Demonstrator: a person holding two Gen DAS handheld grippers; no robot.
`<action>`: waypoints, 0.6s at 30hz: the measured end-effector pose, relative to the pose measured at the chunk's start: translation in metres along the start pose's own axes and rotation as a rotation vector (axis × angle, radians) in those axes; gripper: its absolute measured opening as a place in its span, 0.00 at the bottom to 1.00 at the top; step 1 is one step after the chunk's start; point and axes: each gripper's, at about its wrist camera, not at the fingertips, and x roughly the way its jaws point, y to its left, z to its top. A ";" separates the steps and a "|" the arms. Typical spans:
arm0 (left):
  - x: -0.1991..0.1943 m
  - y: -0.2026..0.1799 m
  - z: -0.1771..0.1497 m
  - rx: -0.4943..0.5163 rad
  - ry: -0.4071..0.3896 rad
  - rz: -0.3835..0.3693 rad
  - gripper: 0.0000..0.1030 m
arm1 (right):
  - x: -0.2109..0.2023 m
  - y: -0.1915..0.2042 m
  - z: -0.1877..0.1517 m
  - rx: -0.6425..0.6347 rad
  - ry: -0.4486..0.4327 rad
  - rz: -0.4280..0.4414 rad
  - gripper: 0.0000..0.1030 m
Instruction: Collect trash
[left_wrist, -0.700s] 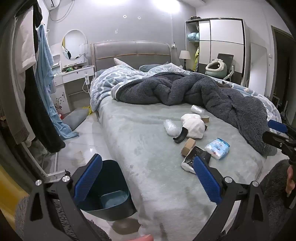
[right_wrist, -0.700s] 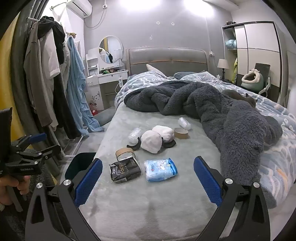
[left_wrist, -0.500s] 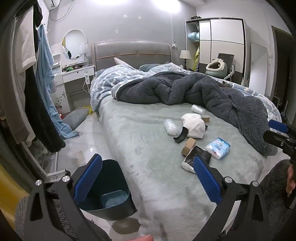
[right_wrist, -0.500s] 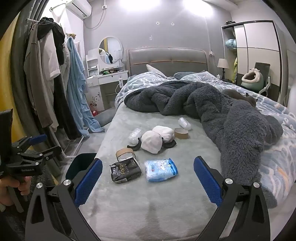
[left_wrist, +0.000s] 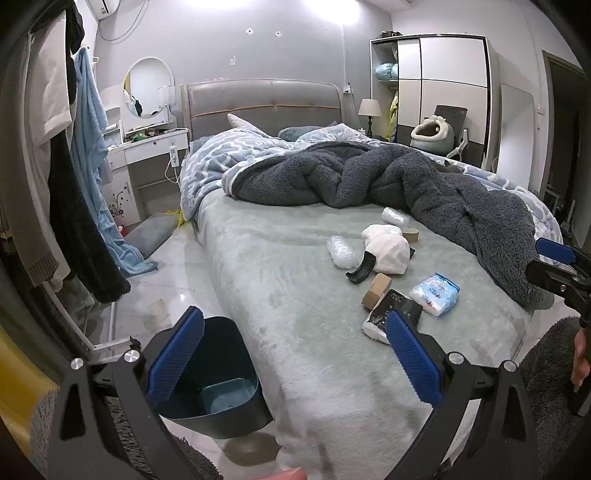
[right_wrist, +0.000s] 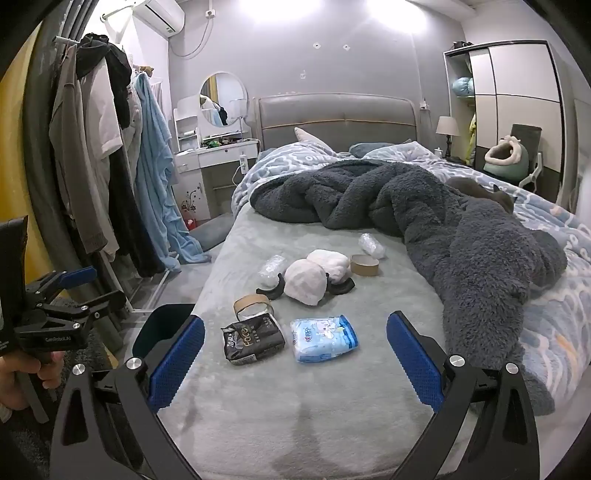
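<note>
Bed (right_wrist: 295, 424) with black packet (right_wrist: 253, 341) ahead of right gripper (right_wrist: 295, 363), jaws wide, empty.

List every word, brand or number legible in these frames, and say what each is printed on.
"Face": on the black packet lying on the bed; its smaller print is too small to read.
"GenRobot.AI": on the left gripper, though small and only roughly legible.
The blue and white tissue pack carries a logo and print, too blurred to read.
Nothing else is readable.
</note>
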 end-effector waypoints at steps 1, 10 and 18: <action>0.000 0.000 0.000 0.000 0.000 0.000 0.97 | 0.000 0.000 0.000 -0.001 0.000 0.000 0.97; 0.000 0.000 0.000 -0.001 0.002 0.000 0.97 | 0.002 0.002 -0.001 -0.003 0.000 0.000 0.97; 0.000 0.000 0.000 -0.001 0.002 0.000 0.97 | 0.002 0.004 -0.001 -0.004 0.000 0.000 0.97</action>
